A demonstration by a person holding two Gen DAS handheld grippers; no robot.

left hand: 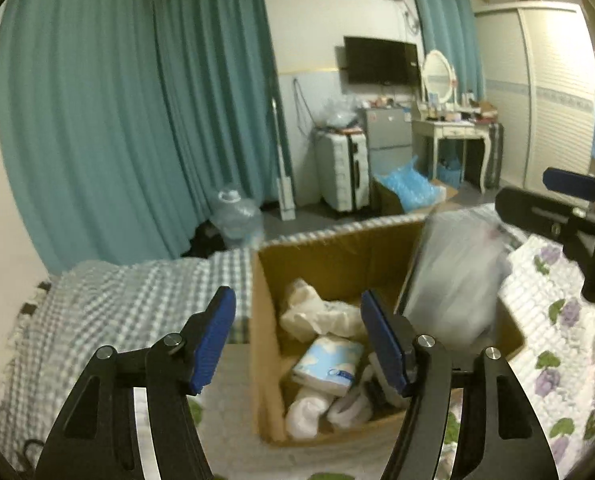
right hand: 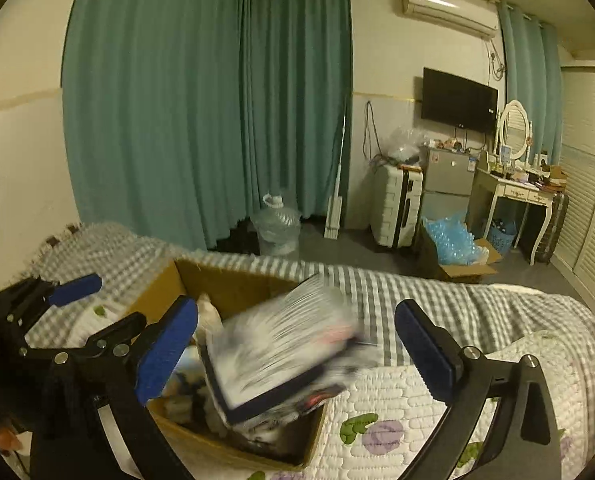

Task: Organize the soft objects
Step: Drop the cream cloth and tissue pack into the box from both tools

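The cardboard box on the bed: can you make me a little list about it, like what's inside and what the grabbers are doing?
place: cardboard box sits open on the bed
inside: blue-and-white soft pack and pale, crumpled soft bundles
moving item: plastic-wrapped package, blurred, tilted over the box's right edge, touching no fingers
left gripper: open, holding nothing, pointed at the box
right gripper: open, fingers on either side of the package
bed cover: grey checked blanket, plus a white quilt with purple flowers
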